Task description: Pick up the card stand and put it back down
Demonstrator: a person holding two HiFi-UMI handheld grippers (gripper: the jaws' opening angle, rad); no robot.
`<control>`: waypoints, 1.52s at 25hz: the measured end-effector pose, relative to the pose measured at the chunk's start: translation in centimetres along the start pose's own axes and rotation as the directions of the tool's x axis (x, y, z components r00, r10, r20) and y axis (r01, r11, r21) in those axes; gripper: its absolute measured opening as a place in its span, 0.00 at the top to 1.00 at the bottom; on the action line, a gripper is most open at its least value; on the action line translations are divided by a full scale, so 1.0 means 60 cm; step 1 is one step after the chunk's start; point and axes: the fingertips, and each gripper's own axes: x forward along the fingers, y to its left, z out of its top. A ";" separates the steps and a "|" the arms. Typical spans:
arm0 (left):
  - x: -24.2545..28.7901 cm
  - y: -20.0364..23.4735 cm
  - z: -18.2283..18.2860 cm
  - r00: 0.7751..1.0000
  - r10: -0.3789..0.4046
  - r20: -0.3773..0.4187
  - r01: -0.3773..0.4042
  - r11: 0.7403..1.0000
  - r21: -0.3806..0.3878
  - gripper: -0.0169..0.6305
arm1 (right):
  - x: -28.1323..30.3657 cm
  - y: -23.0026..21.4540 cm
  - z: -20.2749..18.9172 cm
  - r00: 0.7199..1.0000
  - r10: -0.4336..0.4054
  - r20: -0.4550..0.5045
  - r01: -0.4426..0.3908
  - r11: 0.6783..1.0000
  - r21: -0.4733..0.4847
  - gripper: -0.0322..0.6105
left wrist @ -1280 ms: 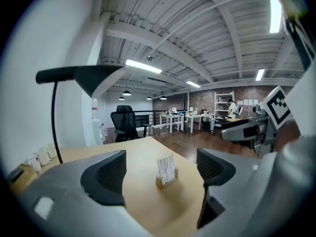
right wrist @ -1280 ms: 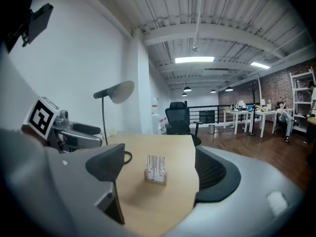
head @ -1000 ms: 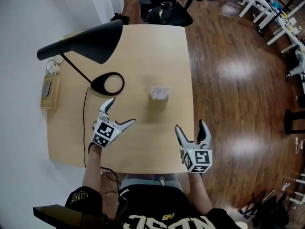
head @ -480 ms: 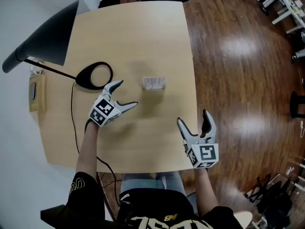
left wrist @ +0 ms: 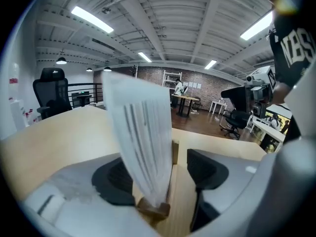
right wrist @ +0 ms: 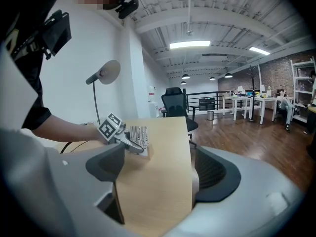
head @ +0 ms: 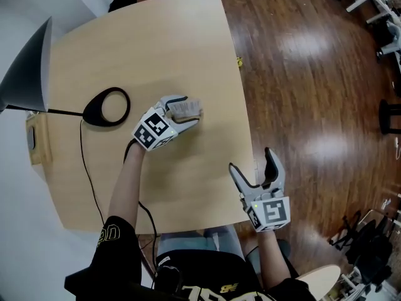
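**Right jaws wide, left closing in**

Your right gripper (right wrist: 158, 171) stands open over the near edge of the table (right wrist: 163, 201), only tabletop between its jaws. Mid-table, your left gripper (right wrist: 134, 144) is closing with the card stand (right wrist: 139, 134) between its jaws.

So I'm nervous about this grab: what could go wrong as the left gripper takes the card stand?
1. The left gripper is closing its jaws with the card stand off-centre, a gap beside one pad; that pad could shove or tip it.
2. The pads seem level with the thin card, not the wooden base, so the card may bend or slip out on lifting.
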 end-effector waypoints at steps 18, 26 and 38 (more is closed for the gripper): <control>-0.074 -0.079 0.174 0.994 0.016 0.107 -0.018 1.000 0.014 0.90 | -0.039 -0.038 0.111 0.988 -0.111 0.109 0.110 0.994 0.012 0.26; -0.263 -0.166 0.356 0.929 0.241 0.280 -0.264 0.963 0.046 0.90 | -0.080 0.023 0.257 0.970 -0.023 0.242 0.034 0.999 -0.041 0.27; -0.514 -0.208 0.378 0.557 0.730 0.396 -0.731 0.657 -0.183 0.90 | -0.132 0.073 0.389 0.905 -0.064 0.420 0.069 0.998 0.002 0.27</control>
